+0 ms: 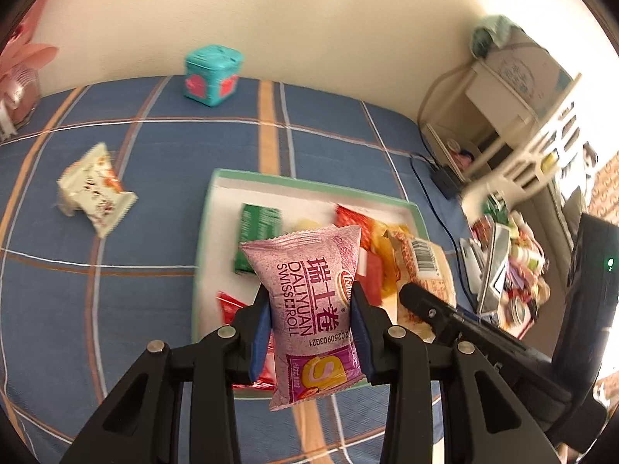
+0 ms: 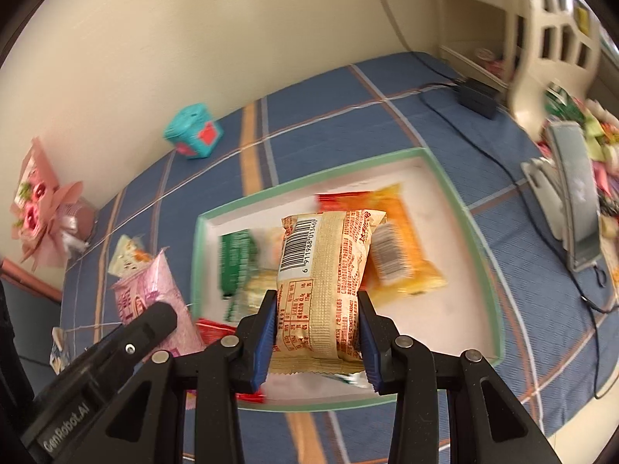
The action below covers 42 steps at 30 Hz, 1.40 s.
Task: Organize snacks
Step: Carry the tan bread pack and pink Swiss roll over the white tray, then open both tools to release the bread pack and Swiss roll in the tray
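Above the green-rimmed white cardboard tray (image 1: 419,216), the left gripper (image 1: 311,309) clamps a pink Swiss-roll packet (image 1: 309,297), and the right gripper (image 2: 318,321) clamps a beige barcoded snack packet (image 2: 325,270).

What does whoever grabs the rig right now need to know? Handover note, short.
Left gripper: shut on the pink Swiss roll pack, over the tray.
Right gripper: shut on the beige snack pack, also over the tray.
Done: green pack, orange pack and red packs already in the tray.
Left: release both packs there; white pack lies on the bedspread outside.
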Tool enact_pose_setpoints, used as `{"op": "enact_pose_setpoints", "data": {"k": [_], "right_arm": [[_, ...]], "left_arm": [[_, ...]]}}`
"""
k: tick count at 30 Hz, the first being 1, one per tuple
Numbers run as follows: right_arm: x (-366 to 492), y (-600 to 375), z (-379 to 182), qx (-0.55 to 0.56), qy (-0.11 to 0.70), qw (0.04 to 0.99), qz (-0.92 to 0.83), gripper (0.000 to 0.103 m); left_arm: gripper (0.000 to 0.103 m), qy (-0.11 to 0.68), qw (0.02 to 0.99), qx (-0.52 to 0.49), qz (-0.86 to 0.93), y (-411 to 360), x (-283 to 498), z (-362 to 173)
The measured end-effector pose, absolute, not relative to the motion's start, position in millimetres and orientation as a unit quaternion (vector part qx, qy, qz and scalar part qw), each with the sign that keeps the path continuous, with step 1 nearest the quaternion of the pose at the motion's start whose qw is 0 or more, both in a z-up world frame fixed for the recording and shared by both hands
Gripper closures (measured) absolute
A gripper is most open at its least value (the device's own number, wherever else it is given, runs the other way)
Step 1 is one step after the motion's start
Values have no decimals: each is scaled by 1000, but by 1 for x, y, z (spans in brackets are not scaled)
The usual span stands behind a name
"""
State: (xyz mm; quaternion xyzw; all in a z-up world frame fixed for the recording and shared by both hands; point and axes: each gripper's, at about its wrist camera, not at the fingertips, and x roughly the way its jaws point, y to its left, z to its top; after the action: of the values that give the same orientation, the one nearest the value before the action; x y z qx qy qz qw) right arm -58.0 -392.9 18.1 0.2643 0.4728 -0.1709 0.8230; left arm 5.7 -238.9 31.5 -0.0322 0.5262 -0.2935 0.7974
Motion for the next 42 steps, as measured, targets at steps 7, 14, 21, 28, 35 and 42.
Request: {"op": "enact_pose_setpoints", "data": {"k": [7, 14, 21, 28, 35, 42], "right_arm": [[-81, -421, 15, 280, 472, 811, -202, 62], [-82, -429, -3, 288, 492, 795, -207, 62], [-79, -427, -16, 285, 515, 782, -206, 62], [-77, -423, -19, 272, 528, 776, -213, 62], [-75, -424, -22, 265, 540, 766, -228, 37], [-73, -419, -15, 258, 535, 772, -229, 28]], "left_arm": [[64, 529, 791, -3, -307, -266, -4, 23], [64, 525, 796, 24, -300, -280, -5, 12], [64, 535, 793, 26, -291, -280, 2, 2], [51, 542, 788, 22, -292, -280, 3, 1], [48, 549, 787, 17, -283, -272, 5, 4], [32, 554, 793, 12, -252, -252, 18, 6]]}}
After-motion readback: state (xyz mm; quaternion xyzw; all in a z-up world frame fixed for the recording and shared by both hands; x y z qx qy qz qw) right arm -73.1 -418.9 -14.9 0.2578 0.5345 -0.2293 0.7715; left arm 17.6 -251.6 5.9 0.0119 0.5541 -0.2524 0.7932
